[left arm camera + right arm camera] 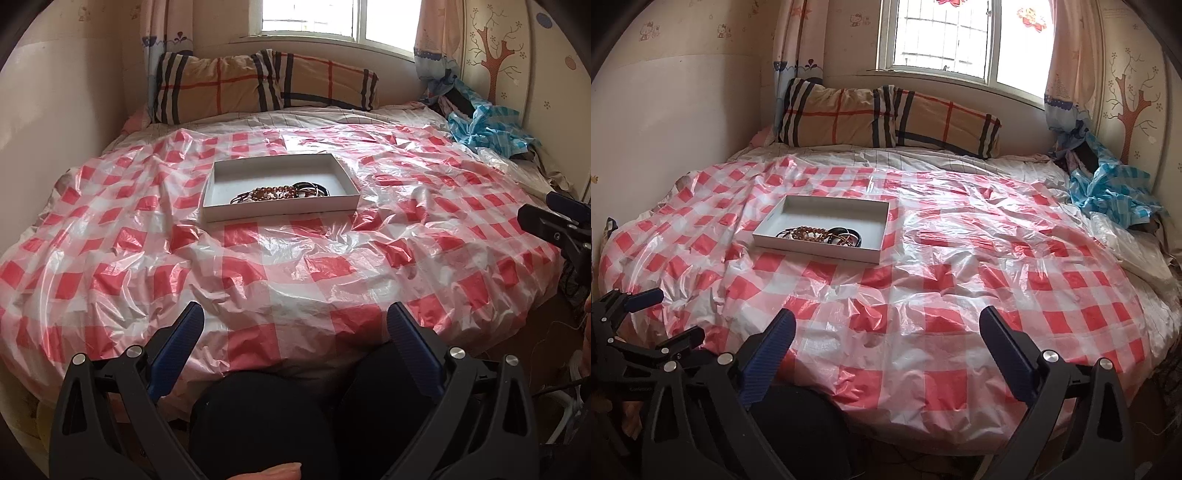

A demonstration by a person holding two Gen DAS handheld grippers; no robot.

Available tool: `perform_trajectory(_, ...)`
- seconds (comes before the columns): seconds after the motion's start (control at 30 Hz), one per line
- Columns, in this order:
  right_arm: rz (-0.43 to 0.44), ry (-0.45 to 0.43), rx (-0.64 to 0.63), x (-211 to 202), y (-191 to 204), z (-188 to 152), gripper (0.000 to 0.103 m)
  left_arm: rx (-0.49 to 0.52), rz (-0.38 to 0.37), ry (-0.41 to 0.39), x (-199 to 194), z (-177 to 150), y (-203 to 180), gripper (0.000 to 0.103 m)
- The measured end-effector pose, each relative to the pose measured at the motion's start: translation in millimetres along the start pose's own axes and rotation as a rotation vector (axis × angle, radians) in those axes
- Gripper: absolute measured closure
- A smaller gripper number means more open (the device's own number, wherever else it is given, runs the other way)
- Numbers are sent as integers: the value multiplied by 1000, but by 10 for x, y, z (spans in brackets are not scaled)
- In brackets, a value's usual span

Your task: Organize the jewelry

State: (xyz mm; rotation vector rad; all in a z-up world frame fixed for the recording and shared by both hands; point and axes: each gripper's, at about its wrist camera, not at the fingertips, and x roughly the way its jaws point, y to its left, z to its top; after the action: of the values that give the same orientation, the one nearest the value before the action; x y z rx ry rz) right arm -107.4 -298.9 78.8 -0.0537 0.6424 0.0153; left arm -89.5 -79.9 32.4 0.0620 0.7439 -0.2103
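Our left gripper [295,325] and right gripper [886,328] both gape wide, holding nothing, low in frame. Shallow white cardboard box [221,173] sits mid-frame on the red-checked plastic sheet [295,266]; beaded bracelets and dark bangles [280,192] heaped at its near edge.

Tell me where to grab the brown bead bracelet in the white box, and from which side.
Grip the brown bead bracelet on its left stretch of beads, clear of the dark bangles piled at its right end. Come from above: the white box walls block a low approach. Either open tongs, left or right, could probably do it.
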Motion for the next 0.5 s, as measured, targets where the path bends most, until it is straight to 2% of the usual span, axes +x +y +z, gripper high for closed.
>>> perform_trajectory(0.2,-5,-14,6,-177,10,-102,8,11,8,-43,-220,-28,-67,8)
perform_trajectory(0.5,68,3,73,-260,81,-434,8,29,54,-88,-481,-146,-123,8)
